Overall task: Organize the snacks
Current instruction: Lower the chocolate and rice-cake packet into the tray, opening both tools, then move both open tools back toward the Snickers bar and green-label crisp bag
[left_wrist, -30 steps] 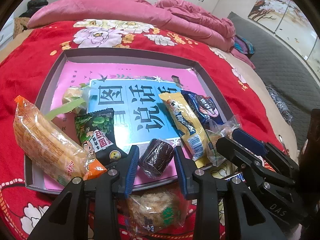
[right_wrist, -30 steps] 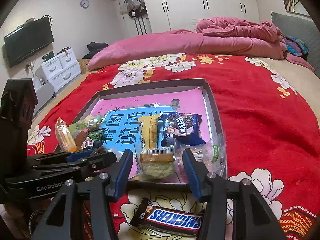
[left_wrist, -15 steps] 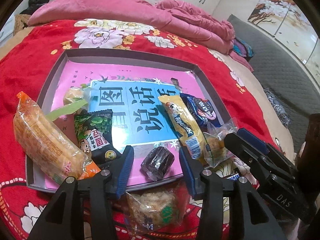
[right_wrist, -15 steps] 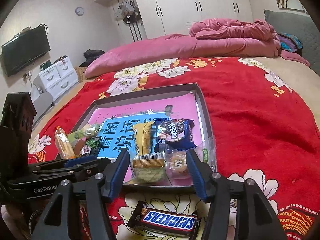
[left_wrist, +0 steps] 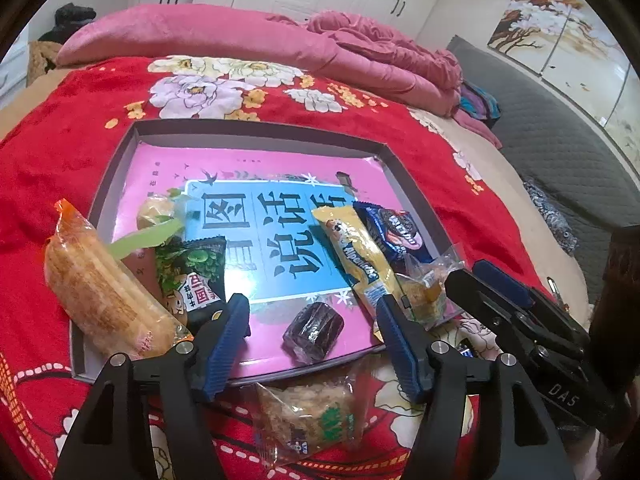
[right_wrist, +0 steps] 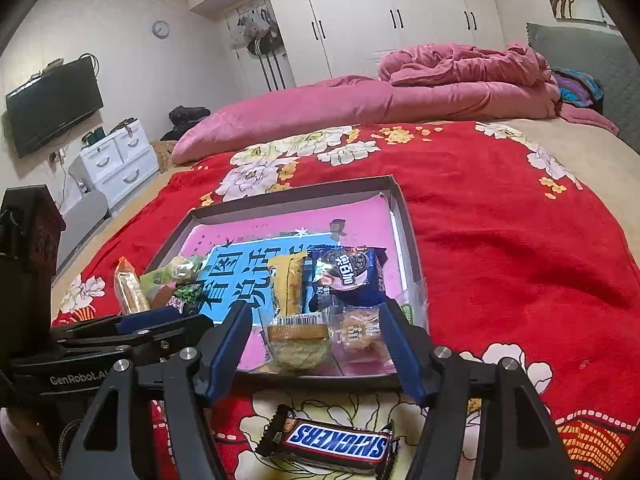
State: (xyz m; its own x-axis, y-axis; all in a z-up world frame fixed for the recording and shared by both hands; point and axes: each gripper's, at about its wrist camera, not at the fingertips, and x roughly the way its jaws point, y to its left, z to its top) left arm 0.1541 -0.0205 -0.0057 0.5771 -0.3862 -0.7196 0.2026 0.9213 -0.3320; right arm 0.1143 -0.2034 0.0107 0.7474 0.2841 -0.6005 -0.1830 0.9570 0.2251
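From my feed I see a bed with a red floral blanket (right_wrist: 500,240) spread over it, and a rumpled pink duvet (right_wrist: 400,96) piled along its far side. White wardrobe doors (right_wrist: 380,20) line the back wall, with a round wall clock (right_wrist: 160,29) to their left. A dark television (right_wrist: 52,104) hangs above a white drawer unit (right_wrist: 116,160). A flower painting (left_wrist: 560,36) hangs above a grey quilted headboard (left_wrist: 560,152).
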